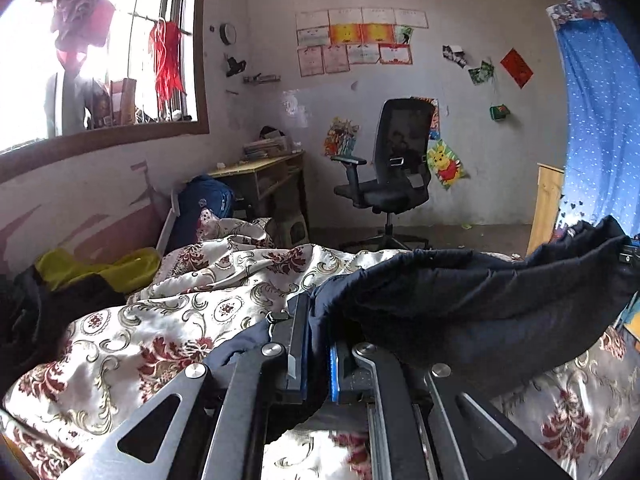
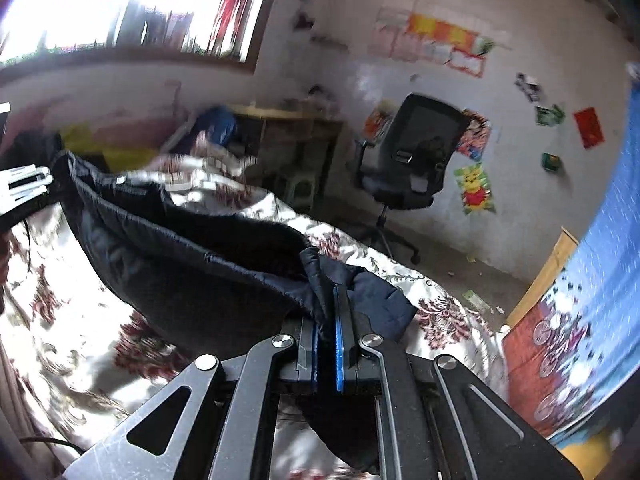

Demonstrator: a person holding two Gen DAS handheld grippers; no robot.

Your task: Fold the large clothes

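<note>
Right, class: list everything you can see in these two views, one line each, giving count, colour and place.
Jacket: one, dark navy, held above the bed between both grippers.
Bedspread: one, cream with red floral pattern, covering the bed.
Office chair: one, black, by the far wall.
Desk: one, wooden, in the corner under the window.
Curtain: one, blue, at right.
Yellow cloth: one, by the wall at left.
Left gripper: shut on jacket.
Right gripper: shut on jacket.

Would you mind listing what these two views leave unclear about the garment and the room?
- Garment type: bunched between the left gripper and right gripper, lower part cut off.
- Wall papers: print too small in the left view, blurred in the right.
- Window: overexposed in both.
</note>
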